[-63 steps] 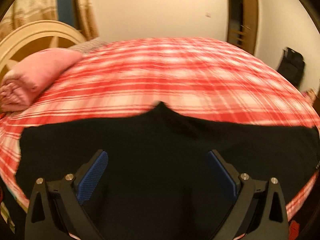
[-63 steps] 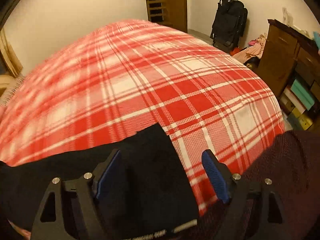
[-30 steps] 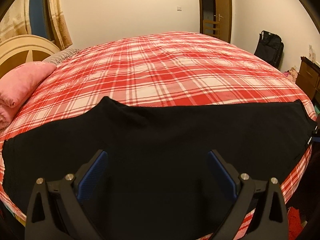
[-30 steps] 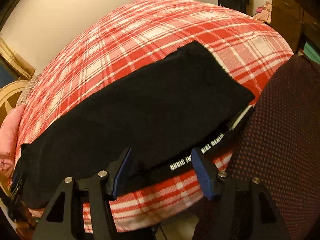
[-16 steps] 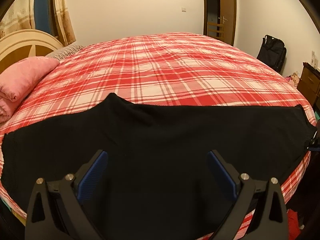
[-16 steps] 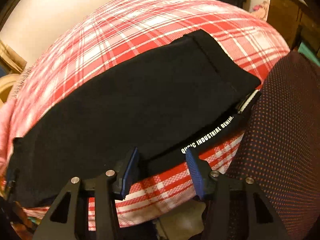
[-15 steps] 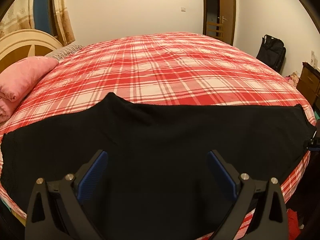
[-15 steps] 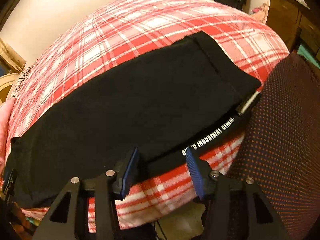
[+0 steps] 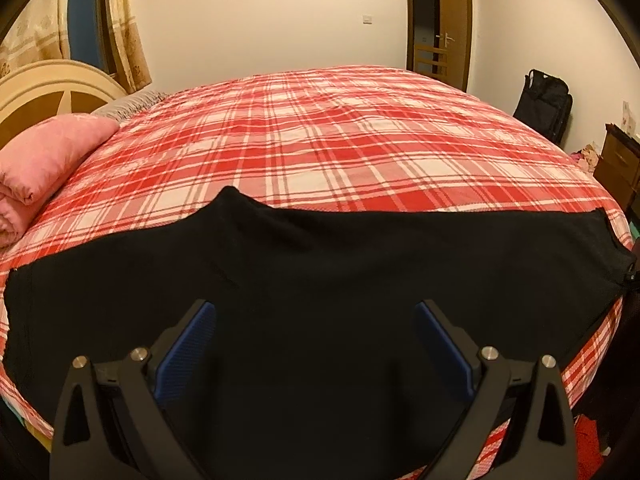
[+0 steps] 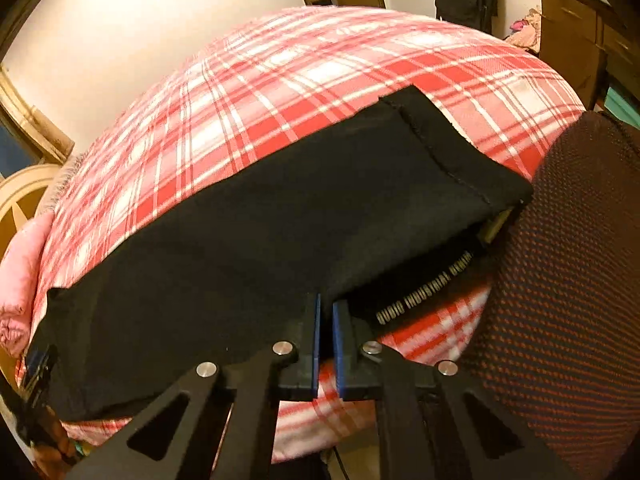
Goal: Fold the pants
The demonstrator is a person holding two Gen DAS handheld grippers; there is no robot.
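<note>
Black pants (image 9: 320, 288) lie flat across the near edge of a bed with a red plaid cover (image 9: 340, 148). My left gripper (image 9: 316, 320) hovers over the middle of the pants, wide open and empty. In the right wrist view the pants (image 10: 260, 240) stretch left to right, their waistband (image 10: 424, 292) with white lettering turned out at the near right edge. My right gripper (image 10: 325, 304) is shut on the near edge of the pants beside the waistband lettering.
A pink rolled pillow (image 9: 44, 160) and a cream headboard (image 9: 48, 88) are at the left. A black bag (image 9: 544, 104) and a wooden dresser (image 9: 620, 164) stand at the right. The person's dark red-dotted clothing (image 10: 568, 280) is close on the right.
My right gripper has closed from half open onto the near edge of the pants. The left gripper has stayed open over the pants, barely moving.
</note>
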